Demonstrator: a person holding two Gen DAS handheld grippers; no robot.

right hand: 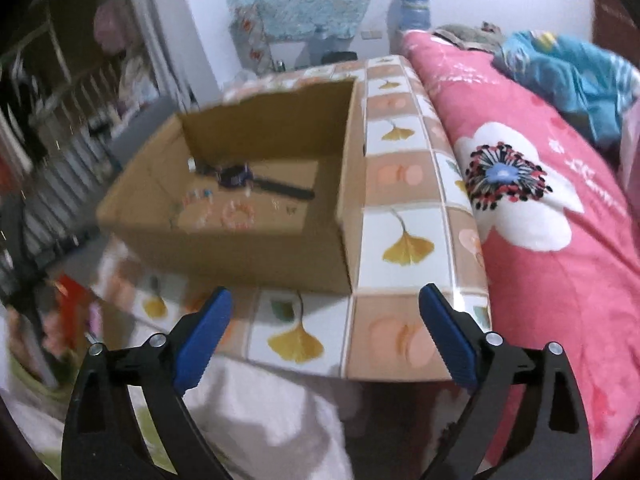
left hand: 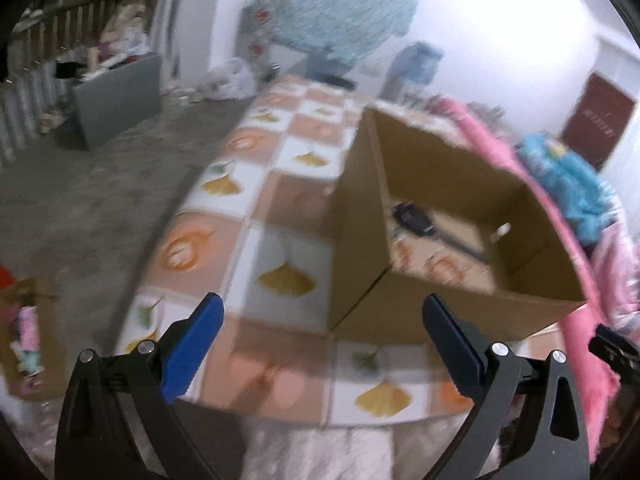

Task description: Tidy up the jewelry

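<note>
An open cardboard box stands on a tabletop covered in a cloth of ginkgo-leaf and peach squares. Inside the box, on its floor, lies a dark wristwatch with its strap stretched out, and in front of it a pale pink beaded bracelet and a few small pieces too blurred to name (earrings, perhaps).

The left hand-held gripper hovers near the box's front corner with its blue-padded jaws spread wide and nothing between them. The right hand-held gripper hangs over the tabletop's near edge, just in front of the box; its jaws also stand wide apart and empty.

A pink flowered quilt lies beside the tabletop, with a blue blanket crumpled on it farther back.
</note>
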